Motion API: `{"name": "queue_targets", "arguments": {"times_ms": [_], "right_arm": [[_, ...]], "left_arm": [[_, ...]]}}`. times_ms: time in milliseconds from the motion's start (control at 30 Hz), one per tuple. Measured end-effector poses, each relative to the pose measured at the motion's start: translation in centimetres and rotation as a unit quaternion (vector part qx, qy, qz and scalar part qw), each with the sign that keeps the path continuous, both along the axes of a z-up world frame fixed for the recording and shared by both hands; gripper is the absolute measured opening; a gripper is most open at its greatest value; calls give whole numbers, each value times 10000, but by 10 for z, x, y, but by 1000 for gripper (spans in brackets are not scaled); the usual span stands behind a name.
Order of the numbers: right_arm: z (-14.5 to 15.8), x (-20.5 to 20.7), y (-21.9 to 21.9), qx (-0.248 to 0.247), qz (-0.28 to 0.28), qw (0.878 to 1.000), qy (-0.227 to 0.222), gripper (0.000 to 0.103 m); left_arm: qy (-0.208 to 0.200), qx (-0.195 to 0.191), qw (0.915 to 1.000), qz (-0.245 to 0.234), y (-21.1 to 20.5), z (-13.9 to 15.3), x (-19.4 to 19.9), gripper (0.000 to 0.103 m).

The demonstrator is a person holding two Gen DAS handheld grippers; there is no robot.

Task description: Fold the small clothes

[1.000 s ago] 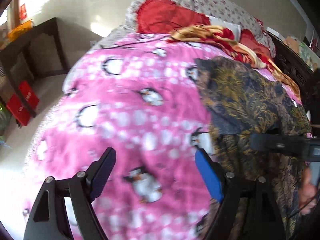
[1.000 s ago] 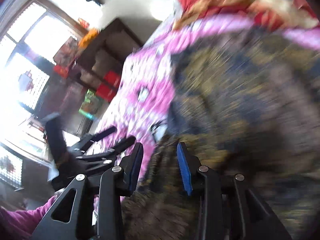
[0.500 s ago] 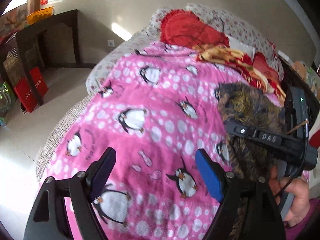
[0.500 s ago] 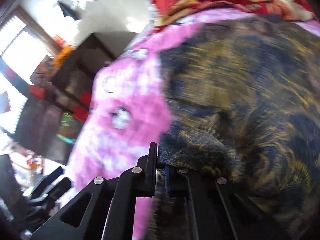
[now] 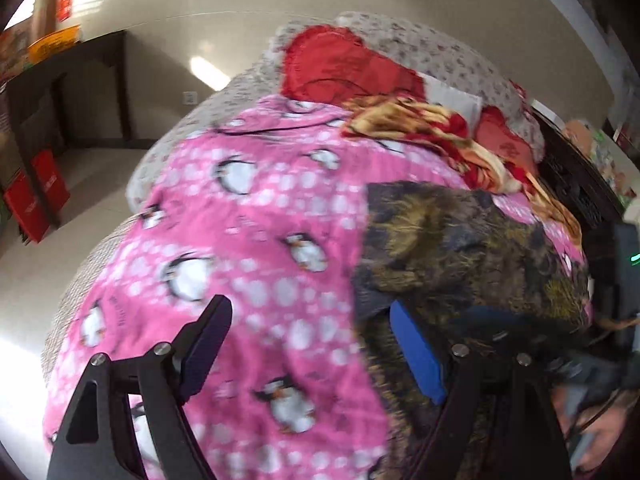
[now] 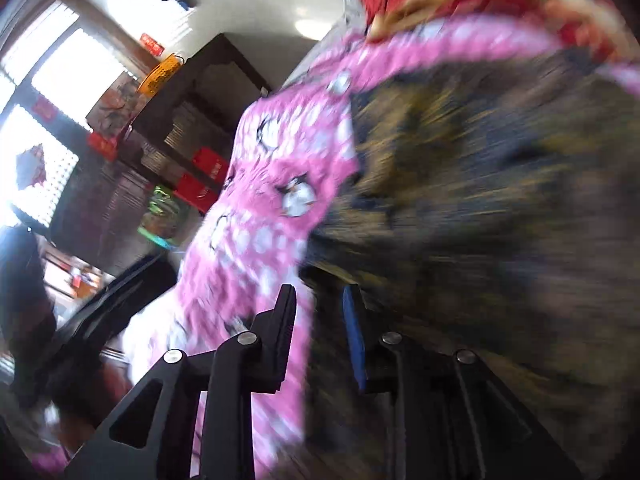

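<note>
- Both grippers, left (image 5: 308,344) and right (image 6: 320,316), held nothing, fingers parted.
- Dark garment (image 5: 460,248) on the pink blanket (image 5: 248,248) might bunch if gripped unevenly.

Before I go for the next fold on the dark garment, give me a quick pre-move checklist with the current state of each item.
1. Left gripper open and empty: ok, fingers wide apart, nothing between them.
2. Right gripper free of cloth: ok, a clear gap shows between its fingers.
3. Garment lying on the pink blanket: ok, on its right part.
4. Garment flat enough to fold: not ok, its near left edge is bunched and lifted.
5. Left gripper lined up on the garment edge: ok, its blue finger sits at that edge.
6. Right wrist view sharp enough to aim: not ok, heavy blur.
</note>
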State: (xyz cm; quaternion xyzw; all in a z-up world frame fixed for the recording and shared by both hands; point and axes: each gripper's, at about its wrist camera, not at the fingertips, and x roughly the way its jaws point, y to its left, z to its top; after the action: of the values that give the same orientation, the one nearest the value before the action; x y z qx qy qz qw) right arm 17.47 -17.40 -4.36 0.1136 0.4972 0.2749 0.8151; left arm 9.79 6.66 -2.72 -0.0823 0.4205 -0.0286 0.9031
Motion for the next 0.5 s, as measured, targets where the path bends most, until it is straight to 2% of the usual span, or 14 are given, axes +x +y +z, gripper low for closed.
{"name": "queue_targets", "arguments": {"times_ms": [133, 200, 267, 367, 467, 500], "right_arm": [[24, 10, -62, -698, -539, 9955, -333, 31], [25, 25, -75, -657, -501, 9963, -233, 31], [23, 40, -70, -526, -313, 9980, -166, 30], [9, 65, -50, -833, -329, 9959, -153, 26], [-8, 95, -42, -1299, -695, 9885, -352, 25], [-11, 101, -43, -1319, -815, 9873, -360, 24]], "left_arm": [[157, 16, 9994, -304, -37, -14, 19, 85], [235, 80, 9992, -313, -50, -24, 27, 85], [289, 208, 9991, -236, -57, -33, 37, 85], [564, 380, 9976, -95, -62, -51, 54, 85], [714, 506, 9961, -99, -64, -64, 64, 85], [756, 552, 9956, -104, -66, -67, 66, 85]]}}
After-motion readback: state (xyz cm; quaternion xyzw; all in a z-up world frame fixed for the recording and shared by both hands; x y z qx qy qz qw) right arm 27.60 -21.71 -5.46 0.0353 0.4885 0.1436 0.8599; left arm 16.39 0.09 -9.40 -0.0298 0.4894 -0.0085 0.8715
